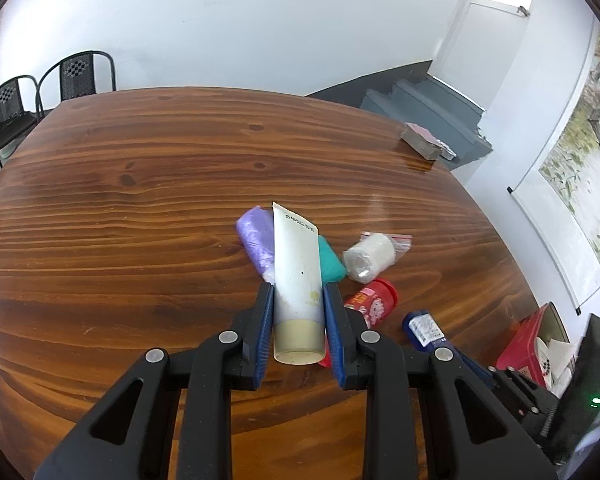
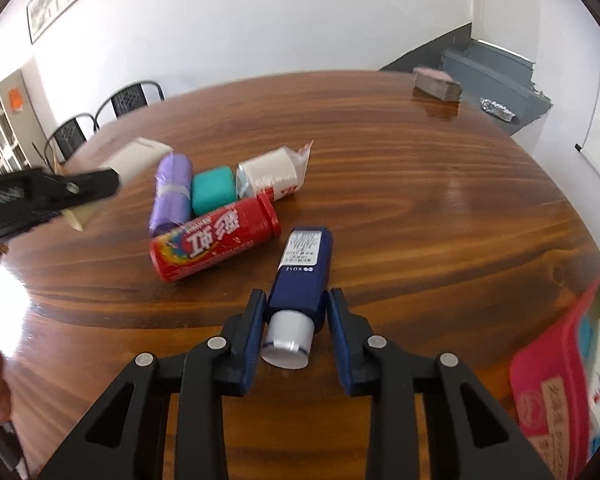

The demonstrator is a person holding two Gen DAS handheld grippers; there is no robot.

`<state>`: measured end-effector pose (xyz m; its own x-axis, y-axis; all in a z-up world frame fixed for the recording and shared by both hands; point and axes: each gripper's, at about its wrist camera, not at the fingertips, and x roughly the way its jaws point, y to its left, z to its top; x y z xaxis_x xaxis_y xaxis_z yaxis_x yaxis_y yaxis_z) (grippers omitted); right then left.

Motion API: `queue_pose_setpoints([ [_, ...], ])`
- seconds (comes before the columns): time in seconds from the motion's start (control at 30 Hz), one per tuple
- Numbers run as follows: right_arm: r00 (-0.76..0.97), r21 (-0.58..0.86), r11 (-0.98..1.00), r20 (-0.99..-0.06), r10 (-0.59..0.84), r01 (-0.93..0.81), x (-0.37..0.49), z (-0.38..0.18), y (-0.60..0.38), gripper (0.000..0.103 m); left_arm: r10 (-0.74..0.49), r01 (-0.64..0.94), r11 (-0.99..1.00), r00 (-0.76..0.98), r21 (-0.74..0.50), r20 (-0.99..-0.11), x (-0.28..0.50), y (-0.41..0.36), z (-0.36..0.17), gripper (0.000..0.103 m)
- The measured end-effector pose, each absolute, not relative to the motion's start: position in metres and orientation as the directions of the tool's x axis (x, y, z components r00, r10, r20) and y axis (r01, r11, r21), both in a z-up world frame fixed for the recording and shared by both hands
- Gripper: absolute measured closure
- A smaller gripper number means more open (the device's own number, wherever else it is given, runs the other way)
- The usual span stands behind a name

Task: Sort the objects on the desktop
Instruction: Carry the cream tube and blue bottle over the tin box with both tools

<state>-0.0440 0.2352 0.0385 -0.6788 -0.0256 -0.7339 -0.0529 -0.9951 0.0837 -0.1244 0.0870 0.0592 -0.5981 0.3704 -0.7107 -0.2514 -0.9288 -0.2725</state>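
The wooden table [image 2: 440, 216] carries a loose cluster of small items near its middle. A red box [image 2: 556, 376] with papers in it sits at the table's right edge, blurred. The left gripper [image 1: 298, 292] is clamped on a white tube [image 1: 298, 280], pads pressing both sides just above its beige cap; in the right wrist view the tube is off the table surface. The right gripper [image 2: 296, 300] straddles a dark blue bottle [image 2: 304, 276] whose white cap points toward the camera; the left pad touches the bottle, but a narrow gap shows at the right pad, so no firm grip. The bottle lies on the table. Beside it lie a red canister [image 2: 216, 248], a purple roll [image 2: 171, 196], a teal block [image 2: 213, 190] and a bagged white roll [image 2: 270, 174], touching in a row.
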Motion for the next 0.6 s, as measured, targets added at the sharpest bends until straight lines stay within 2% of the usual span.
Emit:
queue_pose_setpoints([
  [0.37, -0.758, 0.178, -0.976, -0.652, -0.022, -0.125, 0.02, 0.072, 0.269, 0.072, 0.415, -0.347, -0.904, -0.579, -0.248, -0.702, -0.102, 0.12, 0.063, 0.076],
  [0.6, -0.838, 0.218, -0.951, -0.541, 0.068, -0.218, 0.082, 0.11, 0.308, 0.072, 0.464, -0.43, -0.87, -0.552, -0.241, -0.693, -0.081, 0.143, 0.069, 0.076],
])
